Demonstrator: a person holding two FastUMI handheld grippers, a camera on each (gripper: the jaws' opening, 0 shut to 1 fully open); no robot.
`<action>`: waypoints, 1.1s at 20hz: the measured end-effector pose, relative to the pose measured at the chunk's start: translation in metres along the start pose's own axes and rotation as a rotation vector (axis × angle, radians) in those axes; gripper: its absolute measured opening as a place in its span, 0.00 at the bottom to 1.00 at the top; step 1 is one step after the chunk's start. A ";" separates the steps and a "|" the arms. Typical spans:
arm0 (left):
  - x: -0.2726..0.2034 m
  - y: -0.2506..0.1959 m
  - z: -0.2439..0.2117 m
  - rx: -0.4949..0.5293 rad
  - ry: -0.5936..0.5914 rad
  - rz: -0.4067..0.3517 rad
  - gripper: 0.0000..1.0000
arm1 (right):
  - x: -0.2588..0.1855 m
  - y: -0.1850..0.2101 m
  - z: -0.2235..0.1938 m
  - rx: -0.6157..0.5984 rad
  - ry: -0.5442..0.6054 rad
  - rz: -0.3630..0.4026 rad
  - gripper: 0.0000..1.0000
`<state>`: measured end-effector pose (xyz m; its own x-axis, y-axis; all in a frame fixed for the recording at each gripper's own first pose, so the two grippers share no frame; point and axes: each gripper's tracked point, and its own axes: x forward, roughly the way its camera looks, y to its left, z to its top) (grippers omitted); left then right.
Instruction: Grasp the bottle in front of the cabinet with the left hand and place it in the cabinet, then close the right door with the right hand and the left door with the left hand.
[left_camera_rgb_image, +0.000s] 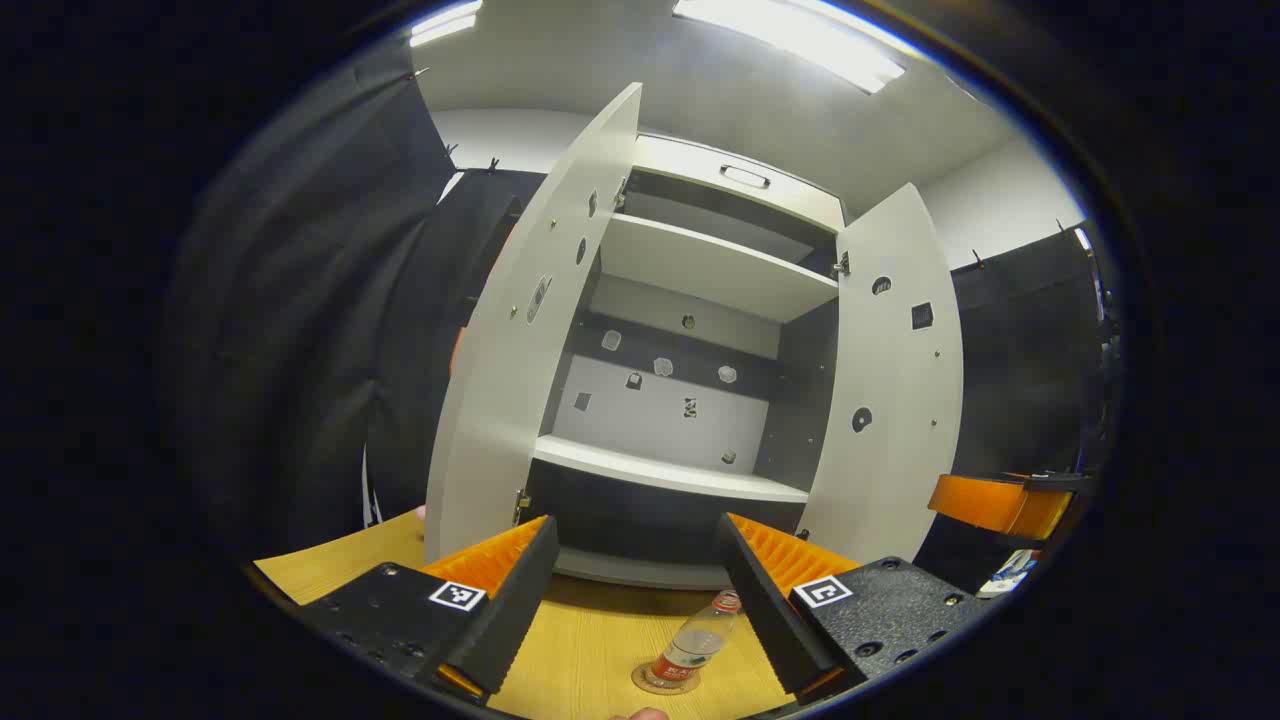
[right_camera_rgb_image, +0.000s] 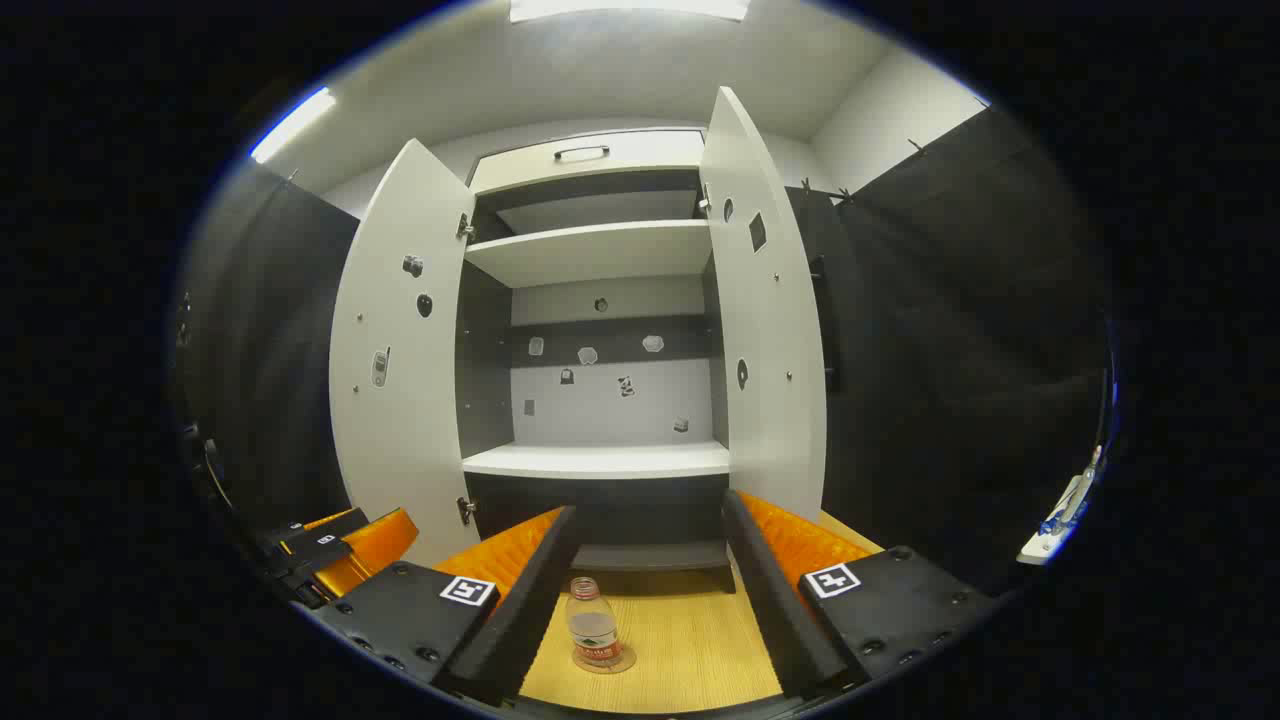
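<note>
The small clear plastic bottle with a red label and red cap (left_camera_rgb_image: 697, 637) stood upright on a round coaster, ahead of and below the left gripper (left_camera_rgb_image: 640, 590), lying toward the right-hand finger (left_camera_rgb_image: 760, 600) of that pair rather than centred in the gap. Its long axis ran vertical, so a level approach with the fingers either side of its body looked the natural grasp. The left gripper's fingers were spread wide and held nothing.

In the right gripper view the same bottle (right_camera_rgb_image: 594, 627) sat just beside the left-hand finger (right_camera_rgb_image: 520, 590) of the right gripper (right_camera_rgb_image: 648, 575), whose fingers were likewise wide apart and empty. Both grippers seemed about equally near; the task gave the bottle to the left one.

The bottle rested on a pale wood-grain worktop (left_camera_rgb_image: 590, 640), apart from the base of the tall white cabinet (left_camera_rgb_image: 690, 330) straight beyond the fingers. Both white doors, the left door (left_camera_rgb_image: 530, 340) and the right door (left_camera_rgb_image: 895, 380), stood swung open, baring bare white shelves. Black cloth lined the booth on both sides, under ceiling strip lights.
</note>
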<state>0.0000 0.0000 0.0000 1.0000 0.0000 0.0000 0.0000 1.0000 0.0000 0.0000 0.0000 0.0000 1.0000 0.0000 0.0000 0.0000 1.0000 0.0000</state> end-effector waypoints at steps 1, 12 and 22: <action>0.001 -0.001 -0.001 -0.001 0.004 -0.003 0.97 | 0.001 0.000 -0.001 0.000 0.001 0.000 0.96; 0.005 -0.006 -0.004 0.000 0.006 -0.019 0.97 | 0.005 -0.004 -0.006 0.018 0.015 -0.005 0.96; 0.022 -0.007 0.002 0.001 -0.031 -0.012 0.96 | 0.004 -0.011 -0.011 0.034 0.023 -0.021 0.96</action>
<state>0.0219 -0.0075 0.0018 0.9995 -0.0125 0.0306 0.0125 0.9999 0.0009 0.0043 -0.0105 -0.0106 0.9995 -0.0210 -0.0238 0.0218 0.9992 0.0341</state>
